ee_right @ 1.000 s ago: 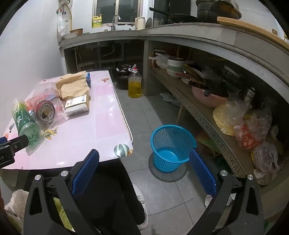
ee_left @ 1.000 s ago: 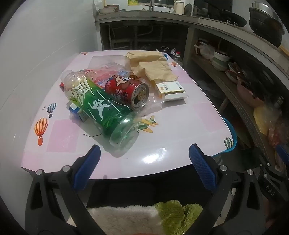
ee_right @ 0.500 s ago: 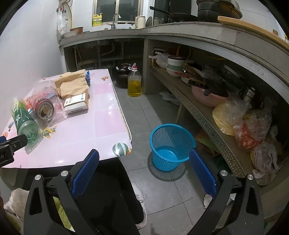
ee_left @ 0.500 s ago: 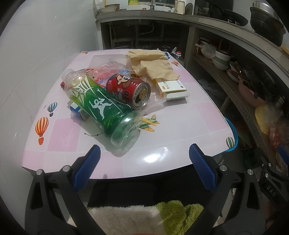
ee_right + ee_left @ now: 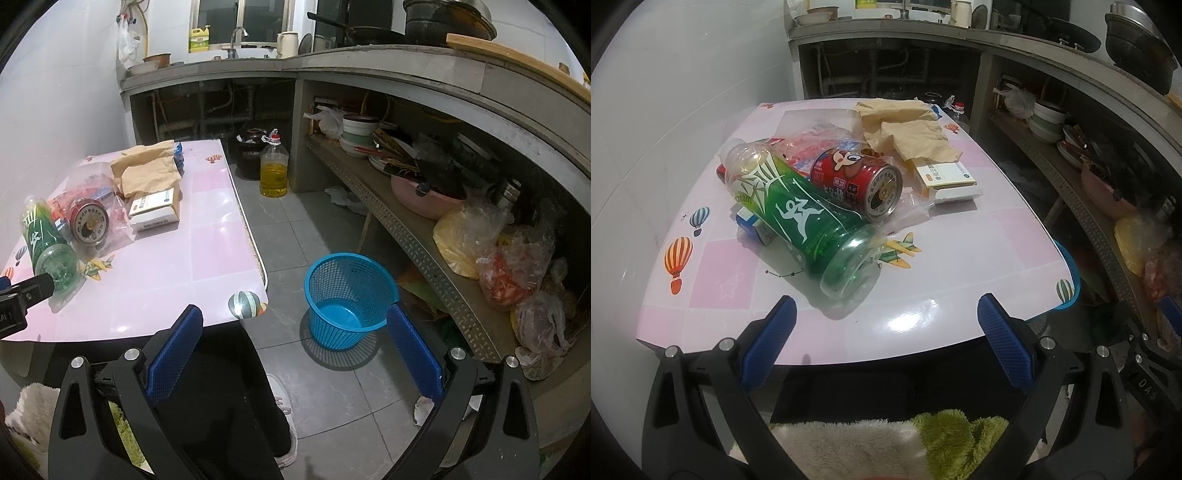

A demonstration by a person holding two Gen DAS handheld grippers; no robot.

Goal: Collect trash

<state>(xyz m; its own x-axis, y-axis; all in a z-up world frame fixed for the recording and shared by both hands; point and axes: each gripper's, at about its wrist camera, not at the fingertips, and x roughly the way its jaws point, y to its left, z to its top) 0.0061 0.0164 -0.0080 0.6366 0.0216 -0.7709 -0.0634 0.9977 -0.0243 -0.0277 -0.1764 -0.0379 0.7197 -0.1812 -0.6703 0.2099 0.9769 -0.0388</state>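
A pile of trash lies on the pink table (image 5: 979, 258): a green plastic bottle (image 5: 801, 221) on its side, a red drink can (image 5: 857, 182) beside it on a clear plastic bag (image 5: 820, 140), crumpled brown paper (image 5: 908, 129), and a white-and-yellow box (image 5: 945, 175). My left gripper (image 5: 886, 332) hangs open just off the table's near edge, short of the bottle's base. My right gripper (image 5: 295, 343) is open above the floor, with the empty blue basket (image 5: 347, 295) just beyond it. The bottle (image 5: 48, 240), can (image 5: 88, 221) and box (image 5: 155, 208) also show in the right wrist view.
A small blue carton (image 5: 753, 229) sits under the bottle. A concrete counter with a cluttered shelf (image 5: 406, 206) runs along the right. A bottle of yellow oil (image 5: 273, 170) and a dark pot (image 5: 255, 147) stand on the tiled floor. A person's leg and shoe (image 5: 284, 417) are below.
Both grippers have drifted slightly; the table and trash appear a little lower and nearer in the left wrist view. Both stay open, nothing grasped.
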